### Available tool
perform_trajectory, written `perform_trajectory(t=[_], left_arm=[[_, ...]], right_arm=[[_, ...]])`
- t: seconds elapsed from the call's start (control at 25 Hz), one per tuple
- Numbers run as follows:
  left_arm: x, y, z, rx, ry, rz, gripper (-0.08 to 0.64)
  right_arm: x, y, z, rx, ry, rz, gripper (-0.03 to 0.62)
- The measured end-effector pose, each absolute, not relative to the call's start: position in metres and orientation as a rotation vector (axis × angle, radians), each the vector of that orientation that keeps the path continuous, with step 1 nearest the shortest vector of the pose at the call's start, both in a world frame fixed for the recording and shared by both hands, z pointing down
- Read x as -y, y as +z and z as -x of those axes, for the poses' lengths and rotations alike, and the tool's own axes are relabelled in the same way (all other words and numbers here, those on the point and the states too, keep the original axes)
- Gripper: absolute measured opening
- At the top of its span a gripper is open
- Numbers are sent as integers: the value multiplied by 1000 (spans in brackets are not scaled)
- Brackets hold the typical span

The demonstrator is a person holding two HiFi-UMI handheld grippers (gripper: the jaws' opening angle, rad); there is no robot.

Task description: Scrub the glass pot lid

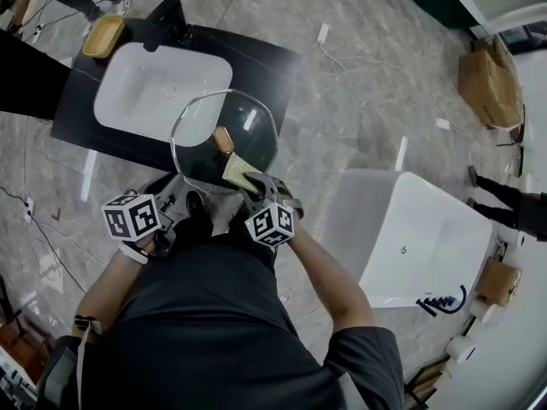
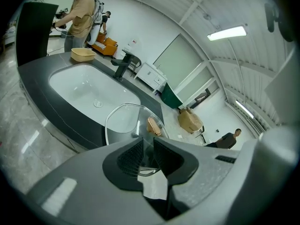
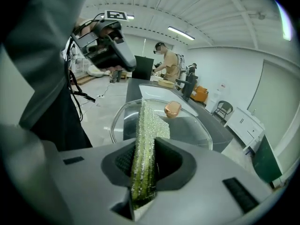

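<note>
Glittery sponge (image 3: 142,144) weave against glass lid (image 3: 197,125), right gripper view alone

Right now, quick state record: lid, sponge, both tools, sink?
lid: glass pot lid, held up by its near rim
knob: tan, at the lid's middle
left tool: shut on the lid's rim
right tool: shut on the yellow-green sponge
contact: sponge lies against the lid, near the rim
sink: white, set in the dark counter, beyond the lid
</note>
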State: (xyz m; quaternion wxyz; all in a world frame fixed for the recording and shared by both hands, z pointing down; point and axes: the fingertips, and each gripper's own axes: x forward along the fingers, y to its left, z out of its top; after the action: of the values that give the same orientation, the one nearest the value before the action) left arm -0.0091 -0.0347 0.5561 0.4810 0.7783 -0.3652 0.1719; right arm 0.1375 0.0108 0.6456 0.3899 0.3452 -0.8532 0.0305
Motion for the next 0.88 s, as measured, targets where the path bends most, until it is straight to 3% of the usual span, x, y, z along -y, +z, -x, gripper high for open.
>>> perform_trajectory(t=[0.6,0.88], left_arm=[[17,563,10,907,389,-1856,71],[17,556,39,987,294,-1803,71]], right_arm=[[-79,627,-98,2252,-89,-474,64],[-3,608,-89,2153,-352,-542,64]])
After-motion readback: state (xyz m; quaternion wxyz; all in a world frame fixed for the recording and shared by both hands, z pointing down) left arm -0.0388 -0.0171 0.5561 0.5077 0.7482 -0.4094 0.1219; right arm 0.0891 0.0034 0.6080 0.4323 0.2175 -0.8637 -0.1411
